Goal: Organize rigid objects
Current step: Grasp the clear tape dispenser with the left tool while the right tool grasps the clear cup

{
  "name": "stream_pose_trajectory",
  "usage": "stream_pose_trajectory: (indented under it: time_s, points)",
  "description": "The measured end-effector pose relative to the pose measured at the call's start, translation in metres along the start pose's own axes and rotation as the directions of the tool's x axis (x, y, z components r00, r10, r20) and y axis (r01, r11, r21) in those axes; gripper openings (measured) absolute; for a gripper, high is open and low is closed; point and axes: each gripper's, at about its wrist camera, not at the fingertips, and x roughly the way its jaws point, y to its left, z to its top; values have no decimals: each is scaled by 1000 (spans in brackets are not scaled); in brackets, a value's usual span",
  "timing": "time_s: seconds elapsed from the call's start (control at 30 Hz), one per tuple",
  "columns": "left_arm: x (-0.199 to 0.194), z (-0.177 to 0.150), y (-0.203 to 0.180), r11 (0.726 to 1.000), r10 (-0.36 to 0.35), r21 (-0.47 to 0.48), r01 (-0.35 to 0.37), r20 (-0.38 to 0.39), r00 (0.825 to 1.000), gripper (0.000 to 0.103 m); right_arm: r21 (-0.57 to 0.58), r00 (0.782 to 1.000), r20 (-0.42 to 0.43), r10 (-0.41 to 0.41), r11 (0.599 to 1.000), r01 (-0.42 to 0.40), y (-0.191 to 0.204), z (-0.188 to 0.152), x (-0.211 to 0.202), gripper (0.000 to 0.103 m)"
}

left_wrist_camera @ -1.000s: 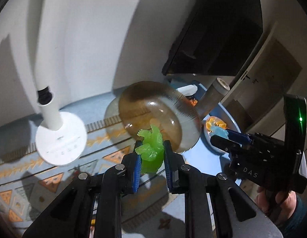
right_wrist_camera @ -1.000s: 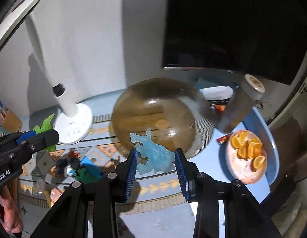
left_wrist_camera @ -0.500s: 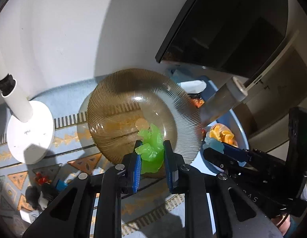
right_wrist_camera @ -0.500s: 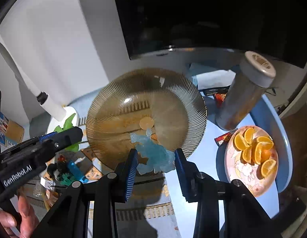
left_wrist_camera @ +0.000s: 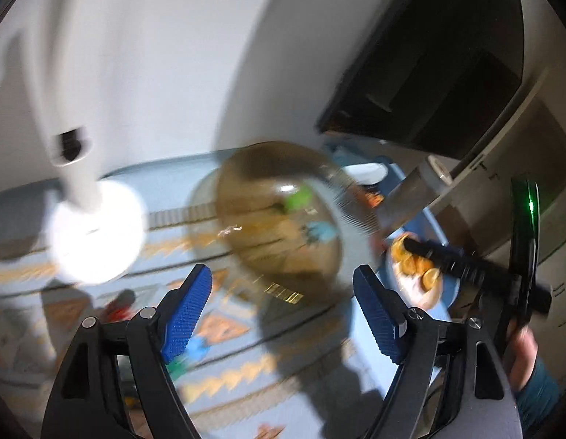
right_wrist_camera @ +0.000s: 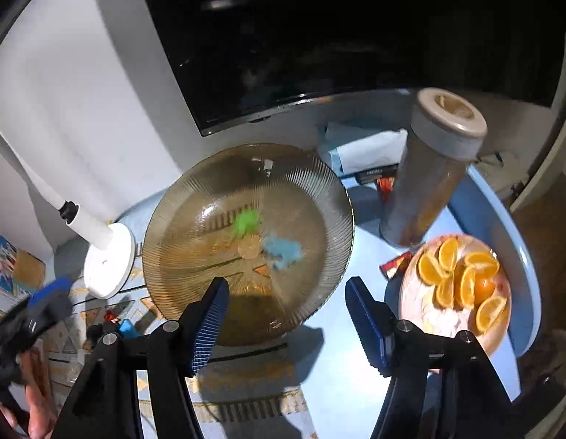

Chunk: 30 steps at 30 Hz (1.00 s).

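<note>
A ribbed amber glass bowl (right_wrist_camera: 195,219) stands mid-table; it also shows blurred in the left wrist view (left_wrist_camera: 246,197). Inside it lie a green toy figure (right_wrist_camera: 246,221) and a pale blue toy figure (right_wrist_camera: 283,250), both motion-blurred; they show in the left wrist view as the green figure (left_wrist_camera: 299,197) and the blue figure (left_wrist_camera: 321,232). My left gripper (left_wrist_camera: 283,311) is open and empty, in front of the bowl. My right gripper (right_wrist_camera: 288,323) is open and empty above the bowl's near rim. The right gripper's body (left_wrist_camera: 465,267) shows at right in the left view.
A white lamp base (right_wrist_camera: 109,265) stands left of the bowl. A tall jar with a grey lid (right_wrist_camera: 433,183) and a plate of orange wedges (right_wrist_camera: 425,314) are at right. Small toys (right_wrist_camera: 118,325) lie on the patterned cloth at lower left. A dark screen (right_wrist_camera: 337,36) stands behind.
Both grippers have opened and let go of their figures. The green and blue figures now lie in the bowl. Both grippers have pulled back from it.
</note>
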Motion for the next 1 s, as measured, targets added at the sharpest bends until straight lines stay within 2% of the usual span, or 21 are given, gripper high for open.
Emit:
stream_pose_trajectory:
  time_s: [0.13, 0.23, 0.3, 0.4, 0.5, 0.57, 0.73, 0.83, 1.0]
  points:
    - [-50, -27, 48, 991, 85, -108, -81, 42, 995, 78, 7, 999, -11, 35, 999, -35, 15, -12, -5, 65]
    - [-98, -38, 92, 966, 167, -214, -145, 89, 982, 78, -22, 997, -8, 82, 996, -82, 43, -23, -12, 65]
    - [-136, -44, 122, 946, 222, -269, -182, 127, 967, 78, -62, 993, 0, 119, 991, -118, 70, -33, -18, 65]
    - [-172, -52, 148, 924, 301, -289, -251, 144, 943, 78, -118, 988, -15, 156, 981, -157, 106, -49, -20, 66]
    - [-195, -71, 172, 905, 343, -315, -287, 140, 929, 88, -161, 977, -53, 205, 964, -211, 149, -73, -18, 66]
    - [-200, -86, 183, 902, 330, -335, -271, 130, 935, 89, -179, 972, -75, 223, 956, -233, 169, -83, -21, 66]
    - [-185, -128, 207, 898, 304, -347, -271, 45, 951, 89, -196, 951, -153, 267, 936, -294, 214, -117, -16, 66]
    - [-175, -145, 212, 907, 264, -341, -246, 6, 965, 89, -207, 941, -193, 277, 926, -315, 228, -131, -13, 66]
    - [-154, -163, 218, 926, 239, -285, -245, -59, 969, 89, -228, 931, -257, 260, 920, -320, 245, -160, -1, 66]
